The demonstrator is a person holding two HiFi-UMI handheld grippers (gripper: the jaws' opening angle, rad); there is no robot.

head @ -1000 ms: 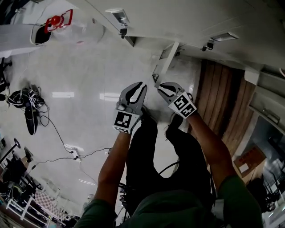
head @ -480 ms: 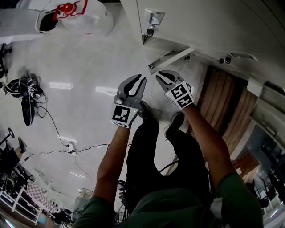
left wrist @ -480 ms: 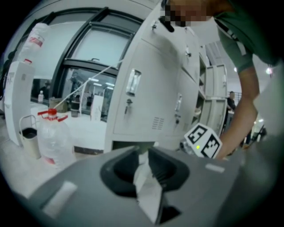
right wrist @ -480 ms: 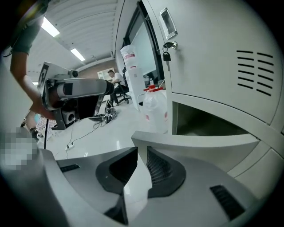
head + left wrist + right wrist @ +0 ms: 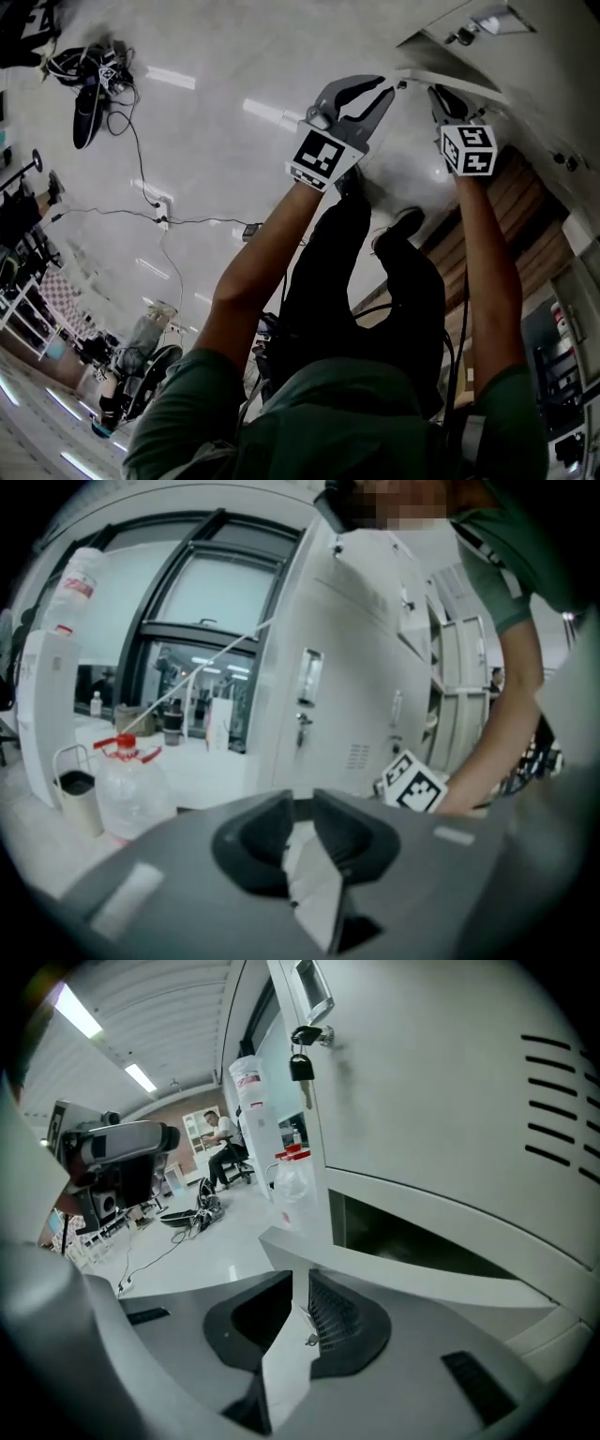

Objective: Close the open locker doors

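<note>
Here both tools are up at 1 o'clock in the head view, side by side: the left tongs [image 5: 382, 89] and the right tongs [image 5: 441, 94] meet the thin pale edge of an open locker door [image 5: 469, 86]. Each pair is drawn together with nothing between the tips; each gripper view shows only a sliver of gap.

In the right gripper view the door's near corner lies just past the tips at 12 o'clock; I cannot tell whether they touch. From that corner the door's long edge runs off toward 4 o'clock, with a dark opening [image 5: 412, 1232] above it. Higher up is a shut door [image 5: 450, 1101] with vent slots at 2 o'clock and a key [image 5: 302, 1065] hanging in its lock at 12 o'clock.

A glossy pale floor [image 5: 216, 141] spreads wide toward 9 o'clock in the head view, with a tangle of cables [image 5: 94, 75] at 10 o'clock. The left gripper view shows pale lockers [image 5: 356, 696] at 1 o'clock and a clear water jug [image 5: 127, 785] at 8 o'clock.
</note>
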